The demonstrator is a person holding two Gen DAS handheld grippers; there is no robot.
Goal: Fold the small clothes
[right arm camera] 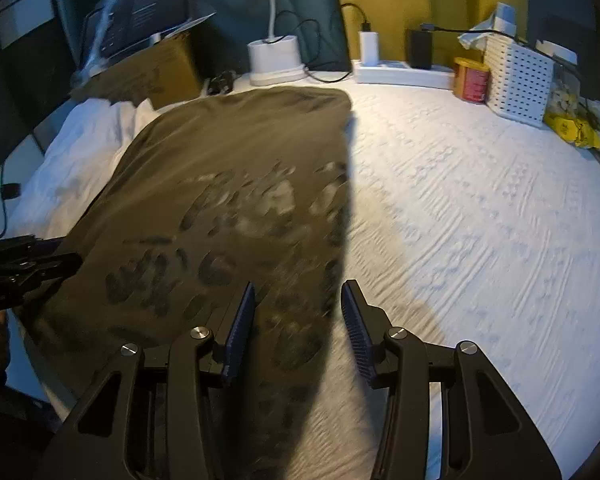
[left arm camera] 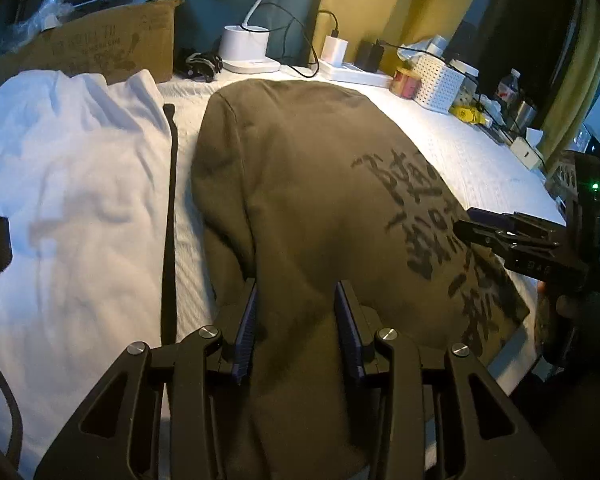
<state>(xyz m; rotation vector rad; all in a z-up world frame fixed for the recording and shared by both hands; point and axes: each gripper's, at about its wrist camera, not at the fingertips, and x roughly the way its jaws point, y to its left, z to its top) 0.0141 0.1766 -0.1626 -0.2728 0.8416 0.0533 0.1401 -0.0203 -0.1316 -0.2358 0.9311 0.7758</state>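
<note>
An olive T-shirt (left arm camera: 300,184) with dark printed characters lies spread on the white textured table cover (left arm camera: 480,160). My left gripper (left arm camera: 298,308) hovers over its near part. The jaws stand apart with cloth showing between them, and the pads do not press on it. My right gripper (right arm camera: 298,308) stands open over the shirt's (right arm camera: 228,184) right edge, with shirt and white cover (right arm camera: 480,220) both showing between its fingers. From the left wrist, the right gripper (left arm camera: 466,222) reaches in over the print. From the right wrist, the left gripper (right arm camera: 68,258) is at the shirt's left edge.
A white garment (left arm camera: 72,168) lies left of the shirt, with a black strip (left arm camera: 171,200) between them. Along the back stand a cardboard box (left arm camera: 112,48), a lamp base (left arm camera: 246,50), a power strip (left arm camera: 356,72), a red tin (left arm camera: 406,82) and a white perforated basket (left arm camera: 440,84).
</note>
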